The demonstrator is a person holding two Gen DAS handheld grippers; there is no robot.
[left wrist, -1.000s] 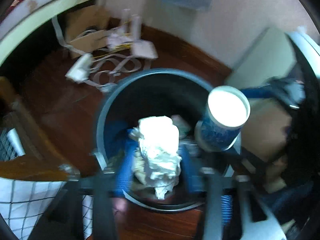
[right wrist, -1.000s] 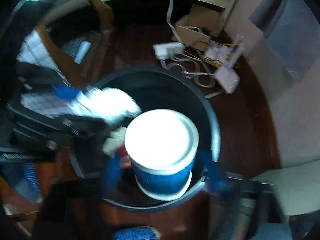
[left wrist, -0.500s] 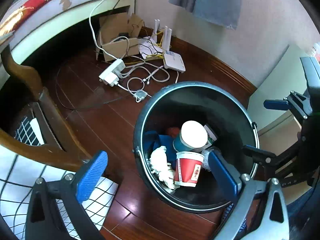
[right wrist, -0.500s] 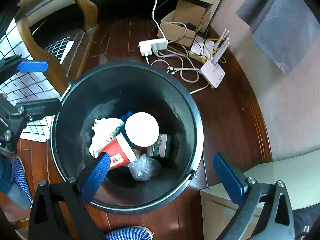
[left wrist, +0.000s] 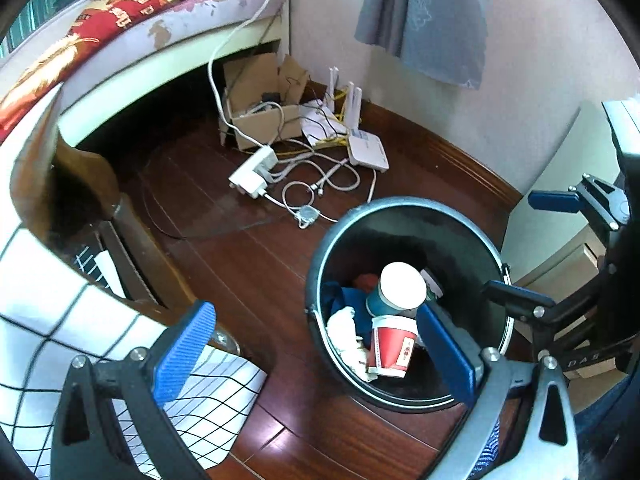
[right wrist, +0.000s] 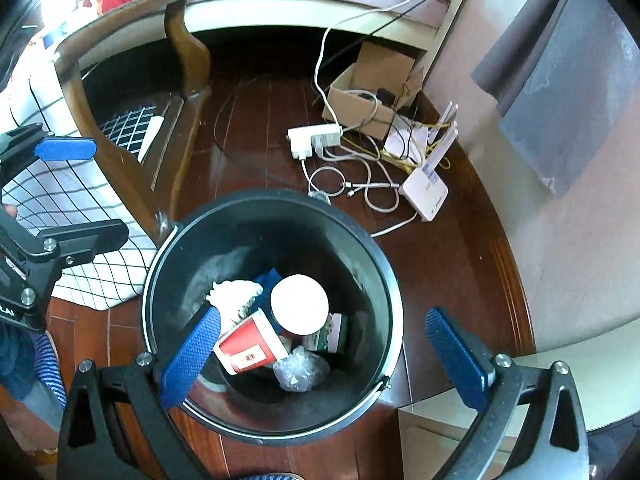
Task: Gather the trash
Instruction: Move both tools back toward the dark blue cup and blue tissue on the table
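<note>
Both the left gripper [left wrist: 316, 354] and right gripper [right wrist: 324, 354] hover with jaws spread, empty. Lower centre, the round black plastic bin [right wrist: 376, 264] holds a blue paper cup [right wrist: 298, 305] and a red paper cup [right wrist: 248, 350].

A domestic bedroom. A bed [left wrist: 132, 28] with a red patterned cover runs along the far side, above a dark wooden floor [left wrist: 248, 256]. In the far corner, a cardboard box [left wrist: 260, 116], a white power strip [left wrist: 254, 172], a router [left wrist: 366, 152] and loose cables lie on the floor. A grey cloth [left wrist: 432, 16] hangs on the pink wall, and a black bin [right wrist: 376, 272] of household rubbish stands near.
</note>
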